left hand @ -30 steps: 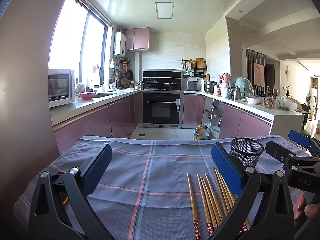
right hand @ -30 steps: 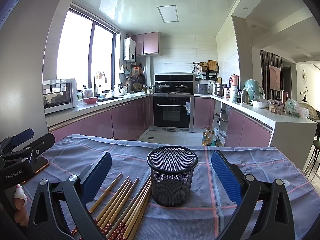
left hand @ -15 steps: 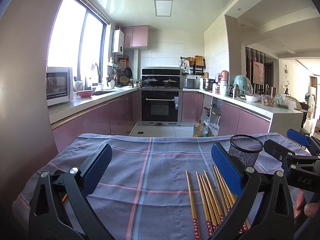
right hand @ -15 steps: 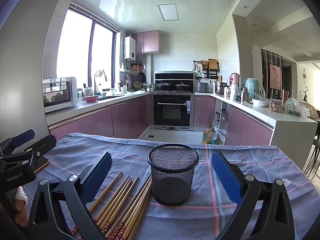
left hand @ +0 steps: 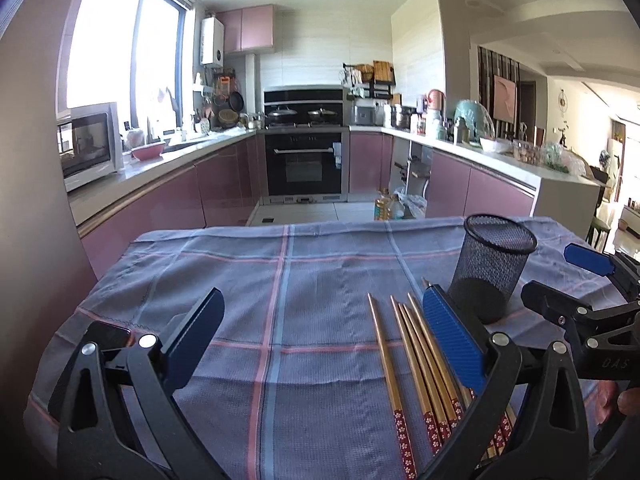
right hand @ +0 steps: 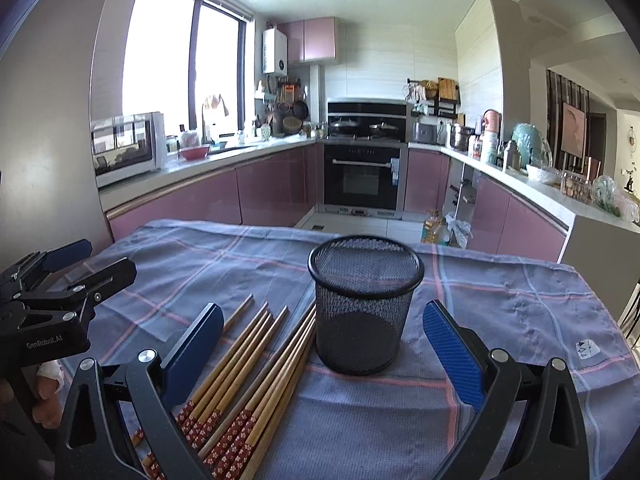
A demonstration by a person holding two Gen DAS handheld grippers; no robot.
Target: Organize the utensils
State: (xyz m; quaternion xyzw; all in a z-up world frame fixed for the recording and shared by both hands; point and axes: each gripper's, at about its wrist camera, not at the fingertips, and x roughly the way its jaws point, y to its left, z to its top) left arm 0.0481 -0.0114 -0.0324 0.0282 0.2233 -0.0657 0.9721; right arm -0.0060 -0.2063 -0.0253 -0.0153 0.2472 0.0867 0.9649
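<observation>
Left gripper: I see my left gripper (left hand: 320,344) spread wide and holding nothing, hanging low over the checked cloth (left hand: 280,280). Compared with half a second ago and a second ago, its view has tipped down and closed in on the table, so the cloth fills more of the frame.

Chopsticks: the bundle of chopsticks (left hand: 416,364) lies flat on the cloth, tips pointing away from me, patterned red ends toward me. The left gripper's right finger now overlaps the bundle's right side in the left wrist view; earlier it sat a little clear of the tips. None has been lifted.

Mesh cup: the black mesh cup (right hand: 366,312) stands upright and empty, just to the right of the chopsticks, with the nearest sticks running up against or just beside its base; I cannot tell which. It looks larger and nearer in the right wrist view than a second ago.

Right gripper: my right gripper (right hand: 320,344) is also released and empty, its fingers straddling the cup and part of the bundle from a short way back. It has edged forward and dipped slightly.

Meaning for the task: both grippers have lowered toward the work, yet nothing is gripped. I judge the sorting has not begun; the first pick of a chopstick comes next.
</observation>
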